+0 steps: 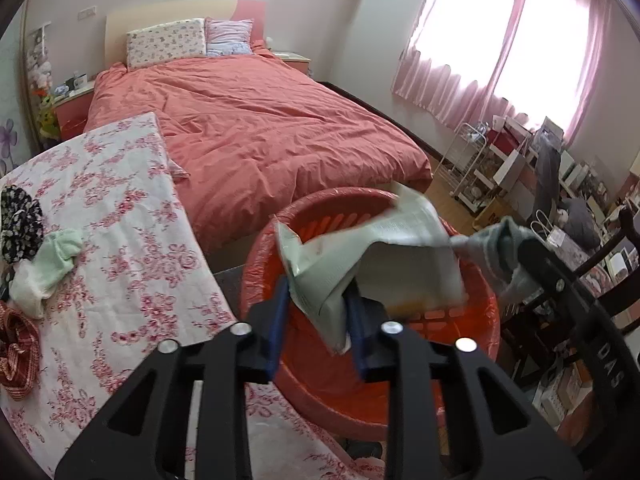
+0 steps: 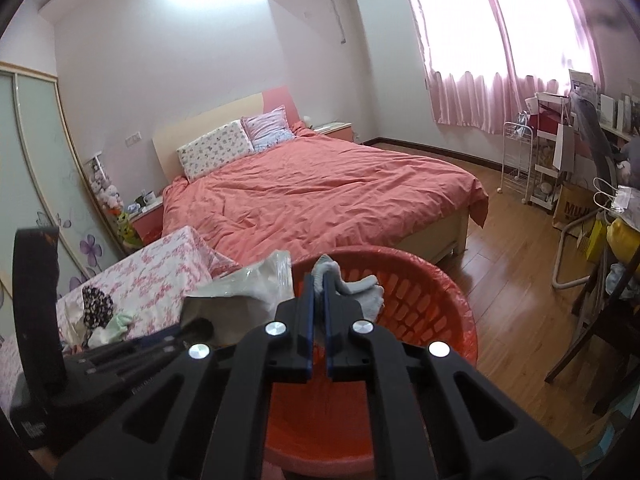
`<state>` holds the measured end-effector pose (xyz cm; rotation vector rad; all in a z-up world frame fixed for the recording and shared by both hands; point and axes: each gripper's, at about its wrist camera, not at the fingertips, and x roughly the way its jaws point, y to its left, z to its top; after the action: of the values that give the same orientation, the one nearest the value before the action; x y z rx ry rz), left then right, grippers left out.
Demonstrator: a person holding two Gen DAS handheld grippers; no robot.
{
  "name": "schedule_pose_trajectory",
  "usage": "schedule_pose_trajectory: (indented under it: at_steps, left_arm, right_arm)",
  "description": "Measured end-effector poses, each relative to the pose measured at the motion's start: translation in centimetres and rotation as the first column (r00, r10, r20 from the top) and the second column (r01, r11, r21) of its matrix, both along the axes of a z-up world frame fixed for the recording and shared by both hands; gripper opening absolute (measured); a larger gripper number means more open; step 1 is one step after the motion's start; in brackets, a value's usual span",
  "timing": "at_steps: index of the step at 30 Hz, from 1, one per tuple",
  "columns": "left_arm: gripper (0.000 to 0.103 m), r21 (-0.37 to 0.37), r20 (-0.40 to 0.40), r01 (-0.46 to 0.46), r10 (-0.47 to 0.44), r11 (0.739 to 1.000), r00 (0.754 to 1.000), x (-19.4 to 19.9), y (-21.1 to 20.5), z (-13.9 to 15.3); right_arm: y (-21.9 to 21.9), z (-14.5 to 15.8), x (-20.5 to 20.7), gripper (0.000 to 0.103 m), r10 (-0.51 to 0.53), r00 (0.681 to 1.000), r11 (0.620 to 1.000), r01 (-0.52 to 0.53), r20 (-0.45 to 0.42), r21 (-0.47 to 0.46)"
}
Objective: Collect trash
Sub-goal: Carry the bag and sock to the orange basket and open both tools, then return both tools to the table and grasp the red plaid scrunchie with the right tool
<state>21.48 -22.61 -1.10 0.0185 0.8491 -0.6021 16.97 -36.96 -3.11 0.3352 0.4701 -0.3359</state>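
While wrapper hides basket floor, left tool loosely straddles it; right tool pinches sock.

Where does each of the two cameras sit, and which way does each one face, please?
Left wrist: on the left gripper, looking down over a pale bag into the red basket; the right gripper's body shows at right.
Right wrist: on the right gripper, shut on a grey sock, facing the bed; the left gripper shows at left.
Shared: basket, bed, flowered table, pink curtains.
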Motion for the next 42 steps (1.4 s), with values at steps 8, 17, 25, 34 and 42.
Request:
schedule_pose_trajectory:
  at_steps: [8,17,25,34,42]
  left_arm:
    - [0.058,0.032,-0.036,0.010,-0.009,0.999,0.999,0.1,-0.2,-1.5]
    - [0.068,0.077,0.009,-0.036,0.035,0.996,0.999,-0.7,2.4,-0.7]
    - [0.082,0.102,0.076,-0.146,0.139,0.984,0.987,-2.1,9.3,0.2]
    - [0.086,0.130,0.157,-0.313,0.292,0.941,0.943,-3.5,19.7,0.9]
    - [0.086,0.129,0.155,-0.465,0.445,0.876,0.882,-4.1,29.3,0.7]
  right_arm:
    - [-1.1,-0.6,-0.6,0.039,-0.045,0.999,0.999,0.045,-0.005,0.020]
    - [0.6,-0.5,-1.6,0.066,-0.046,0.999,0.999,0.045,-0.013,-0.026]
    - [5.2,0.8,-0.9,0.077,0.026,0.999,0.995,-0.028,-0.028,-0.091]
    - [14.2,0.6,1.9,0.077,0.222,0.972,0.968,-0.229,-0.083,-0.100]
    - [23.8,-1.7,5.8,0.057,0.428,0.885,0.897,-0.441,-0.181,-0.034]
